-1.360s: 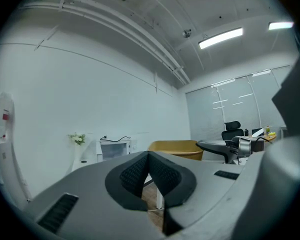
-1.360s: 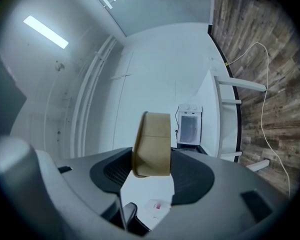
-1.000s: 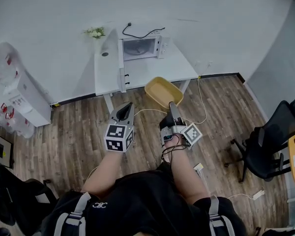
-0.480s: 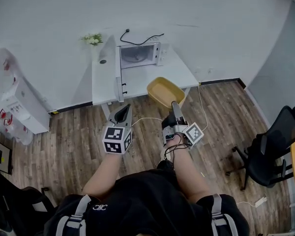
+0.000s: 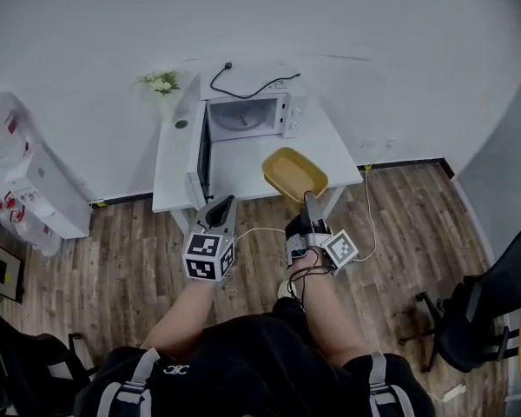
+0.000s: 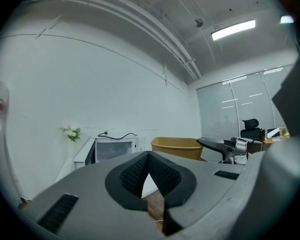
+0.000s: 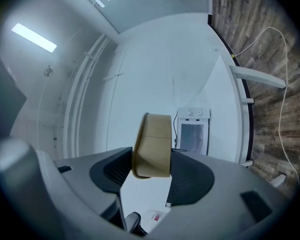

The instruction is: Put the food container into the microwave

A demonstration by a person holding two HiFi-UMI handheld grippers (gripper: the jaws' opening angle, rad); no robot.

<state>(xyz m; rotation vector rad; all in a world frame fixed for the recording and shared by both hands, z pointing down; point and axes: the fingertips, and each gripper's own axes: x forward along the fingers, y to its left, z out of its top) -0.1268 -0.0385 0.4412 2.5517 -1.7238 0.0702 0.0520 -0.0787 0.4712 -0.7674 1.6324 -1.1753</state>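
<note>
The yellow food container (image 5: 293, 173) hangs in the air over the front edge of the white table (image 5: 243, 165), with my right gripper (image 5: 307, 196) shut on its near rim. In the right gripper view the container (image 7: 152, 145) sits between the jaws of that gripper (image 7: 151, 168). The white microwave (image 5: 243, 115) stands at the back of the table with its door (image 5: 201, 150) swung open to the left; its cavity looks empty. My left gripper (image 5: 223, 201) hovers left of the container, shut on nothing. The left gripper view shows the microwave (image 6: 115, 148) and container (image 6: 177, 147) ahead.
A small vase of white flowers (image 5: 161, 82) stands at the table's back left corner. A black power cable (image 5: 243, 85) runs up the wall behind the microwave. A water dispenser (image 5: 35, 176) stands at the left, an office chair (image 5: 486, 315) at the right, and a cable (image 5: 366, 200) lies on the wood floor.
The table and microwave have come nearer and larger in view. The container in my right gripper now reaches over the table's front edge. Both grippers keep their states.
</note>
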